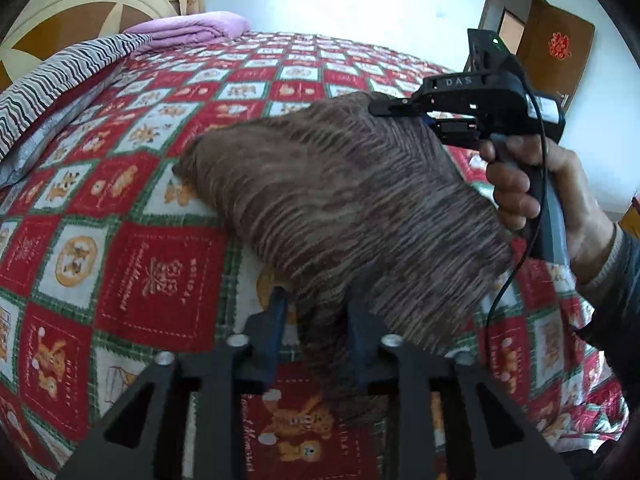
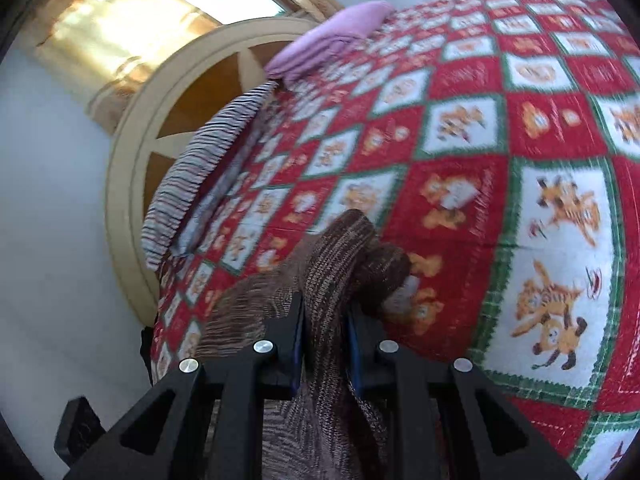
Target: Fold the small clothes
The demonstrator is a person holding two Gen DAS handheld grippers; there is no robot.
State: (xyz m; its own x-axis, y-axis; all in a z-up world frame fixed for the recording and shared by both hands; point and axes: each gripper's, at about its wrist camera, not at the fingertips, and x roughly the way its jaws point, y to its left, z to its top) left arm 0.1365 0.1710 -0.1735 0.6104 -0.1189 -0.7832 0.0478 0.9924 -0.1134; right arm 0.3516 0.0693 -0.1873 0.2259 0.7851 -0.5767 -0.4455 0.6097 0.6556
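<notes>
A brown striped knit garment (image 1: 344, 208) hangs stretched between both grippers above the red patchwork bedspread (image 1: 152, 264); its far corner touches the bed. In the left wrist view my left gripper (image 1: 320, 320) has the garment's near corner between its fingers, but a gap shows beside the left pad, so the jaws stand open. My right gripper (image 1: 384, 109), held by a hand (image 1: 516, 184), pinches the opposite top corner. In the right wrist view the right gripper (image 2: 326, 320) is shut on a bunched fold of the garment (image 2: 340, 248).
A folded purple blanket (image 1: 188, 30) and a black-and-white striped pillow (image 1: 60, 80) lie near the cream headboard (image 1: 80, 4). A brown door (image 1: 556, 48) stands at the far right. The bedspread stretches wide beyond the garment.
</notes>
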